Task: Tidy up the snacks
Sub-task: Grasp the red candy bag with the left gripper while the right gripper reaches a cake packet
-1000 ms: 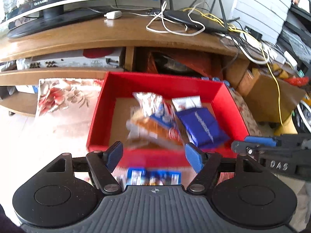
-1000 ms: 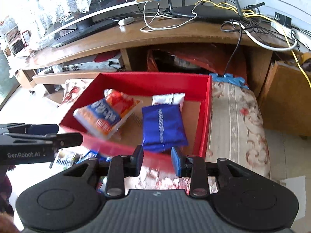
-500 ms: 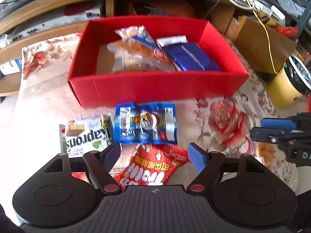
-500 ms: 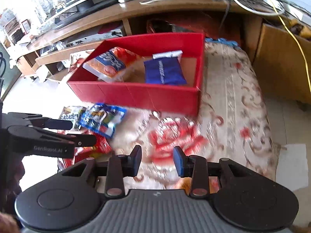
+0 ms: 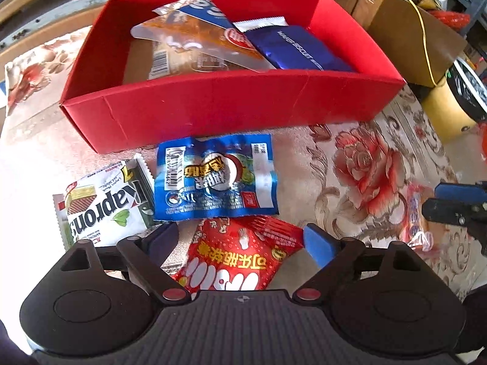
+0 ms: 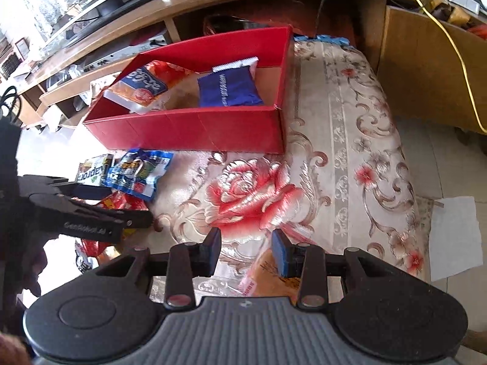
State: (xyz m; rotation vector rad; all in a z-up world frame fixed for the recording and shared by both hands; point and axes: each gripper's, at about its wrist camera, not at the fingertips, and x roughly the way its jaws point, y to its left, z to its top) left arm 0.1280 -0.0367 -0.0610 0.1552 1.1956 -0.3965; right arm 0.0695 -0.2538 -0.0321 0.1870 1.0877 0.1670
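Note:
A red box [image 5: 228, 106] stands on a floral cloth and holds a dark blue packet [image 5: 301, 48], an orange bread packet [image 5: 194, 42] and a white one [image 5: 261, 24]. In front of it lie a blue packet [image 5: 213, 179], a white Kapron packet [image 5: 103, 206] and a red packet [image 5: 240, 261]. My left gripper [image 5: 240, 240] hangs over the red packet, its jaws opening and not touching it. My right gripper [image 6: 246, 251] stands open above a clear orange packet [image 6: 268, 276]. The red box [image 6: 197, 127] and the left gripper [image 6: 91, 210] also show in the right wrist view.
The floral cloth [image 6: 350, 152] covers a low surface. Behind the box is a wooden desk [image 6: 213, 3] with cables on it. A cardboard box [image 5: 411, 36] and a yellow tub [image 5: 447, 112] stand to the right, and a white sheet [image 6: 456, 237] lies on the floor.
Both grippers have drawn back from the red box and sunk toward the loose packets in front of it. The left jaws have spread wider. The right jaws stand much as before.

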